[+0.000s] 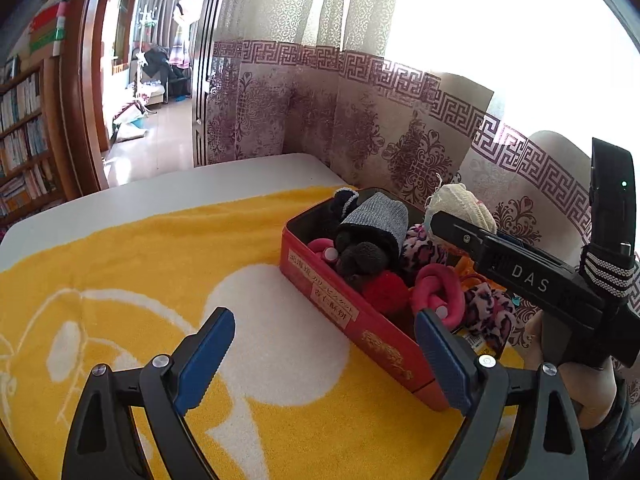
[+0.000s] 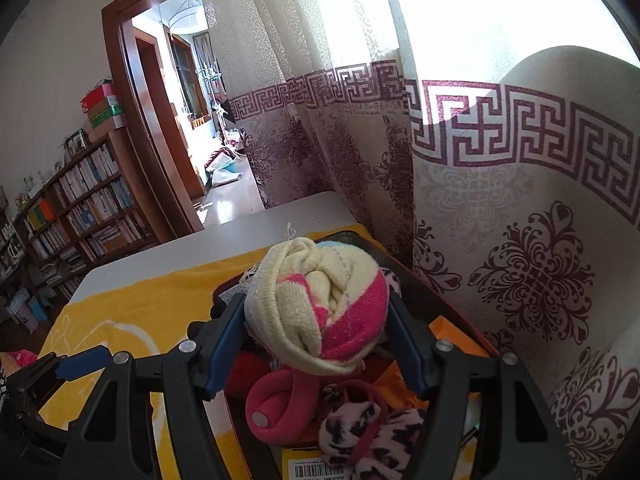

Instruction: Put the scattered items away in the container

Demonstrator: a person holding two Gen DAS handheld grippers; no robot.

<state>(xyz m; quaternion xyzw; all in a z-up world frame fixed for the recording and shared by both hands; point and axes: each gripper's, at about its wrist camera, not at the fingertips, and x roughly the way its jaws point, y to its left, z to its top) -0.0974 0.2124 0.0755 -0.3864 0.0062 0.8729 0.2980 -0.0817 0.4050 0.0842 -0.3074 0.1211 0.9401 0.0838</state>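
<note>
Right tool (image 2: 316, 344) pinching rolled cream-and-pink knitted sock ball (image 2: 320, 308) above red rectangular tin (image 1: 360, 320) near worktop's far edge, left tool (image 1: 324, 356) spread, empty

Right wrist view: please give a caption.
Right gripper holds a rolled cream-and-pink knitted sock above the full red tin box.

One red tin (image 1: 384, 344); two pink foam curlers (image 1: 438, 288); one cream-pink sock ball (image 2: 320, 308); one yellow towel (image 1: 140, 264).
</note>
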